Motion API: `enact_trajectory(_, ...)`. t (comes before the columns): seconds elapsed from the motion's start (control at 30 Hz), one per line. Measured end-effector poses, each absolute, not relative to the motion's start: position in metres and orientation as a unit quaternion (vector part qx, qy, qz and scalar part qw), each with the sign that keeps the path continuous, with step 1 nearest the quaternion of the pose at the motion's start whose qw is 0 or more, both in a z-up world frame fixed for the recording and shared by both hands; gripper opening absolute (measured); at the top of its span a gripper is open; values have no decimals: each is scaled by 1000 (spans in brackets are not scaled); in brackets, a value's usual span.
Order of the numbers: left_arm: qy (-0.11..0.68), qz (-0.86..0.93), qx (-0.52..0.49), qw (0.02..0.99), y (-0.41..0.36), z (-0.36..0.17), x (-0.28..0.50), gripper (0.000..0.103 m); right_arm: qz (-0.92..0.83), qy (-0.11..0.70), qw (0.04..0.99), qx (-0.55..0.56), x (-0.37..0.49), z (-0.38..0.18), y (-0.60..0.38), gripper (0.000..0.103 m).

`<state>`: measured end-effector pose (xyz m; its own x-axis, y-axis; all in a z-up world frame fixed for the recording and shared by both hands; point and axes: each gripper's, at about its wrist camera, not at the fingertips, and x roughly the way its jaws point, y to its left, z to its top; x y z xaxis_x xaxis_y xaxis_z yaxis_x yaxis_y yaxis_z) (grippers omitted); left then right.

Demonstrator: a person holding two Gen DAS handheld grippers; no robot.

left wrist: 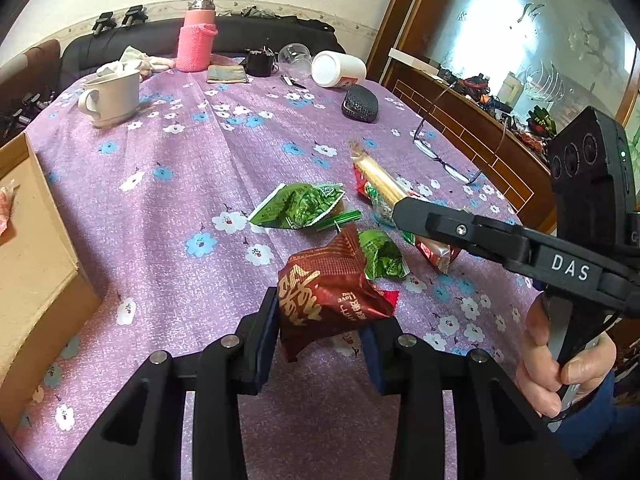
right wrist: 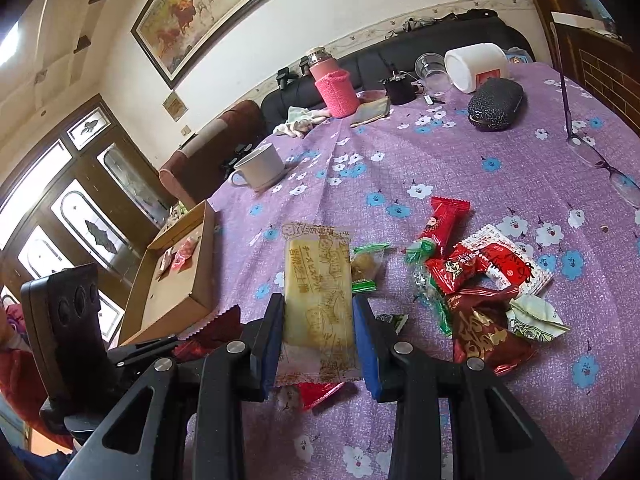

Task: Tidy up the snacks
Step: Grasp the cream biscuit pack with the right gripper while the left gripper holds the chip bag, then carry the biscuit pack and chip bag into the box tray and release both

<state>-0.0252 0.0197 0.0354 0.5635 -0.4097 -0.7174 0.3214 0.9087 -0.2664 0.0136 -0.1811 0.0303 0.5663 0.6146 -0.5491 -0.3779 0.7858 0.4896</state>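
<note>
The worktop (left wrist: 180,184) is covered by a purple cloth printed with blue and white flowers. A shallow cardboard box (right wrist: 176,280) sits at its left edge, with a couple of small red-wrapped sweets (right wrist: 185,254) lying inside. At the far end stand a pink bottle (left wrist: 198,36) in a knitted sleeve, a white jar (left wrist: 338,69) tipped on its side, a white mug (left wrist: 110,96) and a dark glasses case (left wrist: 360,104); a pair of glasses (left wrist: 444,160) lies near the right edge.

The left hand-held gripper (left wrist: 320,336) is clamped on a dark red snack packet (left wrist: 328,292) with gold lettering, its blue pads pressing the wrapper's 2 sides and lifting it clear of the cloth. The right hand-held gripper (right wrist: 318,344) is clamped on a pale yellow biscuit packet (right wrist: 320,300) in clear wrap, which stands lengthwise between the pads. In the left wrist view a hand (left wrist: 556,364) grips the handle of that right tool.

Loose snacks remain in a cluster on the cloth: a crumpled green packet (left wrist: 300,206), a smaller green packet (left wrist: 382,254), a white and red sachet (right wrist: 508,264), a long red bar wrapper (right wrist: 444,220), another dark red packet (right wrist: 488,332) and a small green-ended sweet (right wrist: 366,266) just beside the biscuit packet.
</note>
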Motion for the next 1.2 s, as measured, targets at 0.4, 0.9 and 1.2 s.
enact_trajectory(0.4,393,-192,-64,897,37,56,-35,36,296,361,870,158,11,32,-179,36)
enact_trajectory(0.9,345,-138,-110,922,110,89,-50,36,307,376,859,164,7,38,-163,36)
enact_trajectory(1.2,325,-85,-148,930,172,95,-56,37,351,382,844,137,-5,60,-114,37)
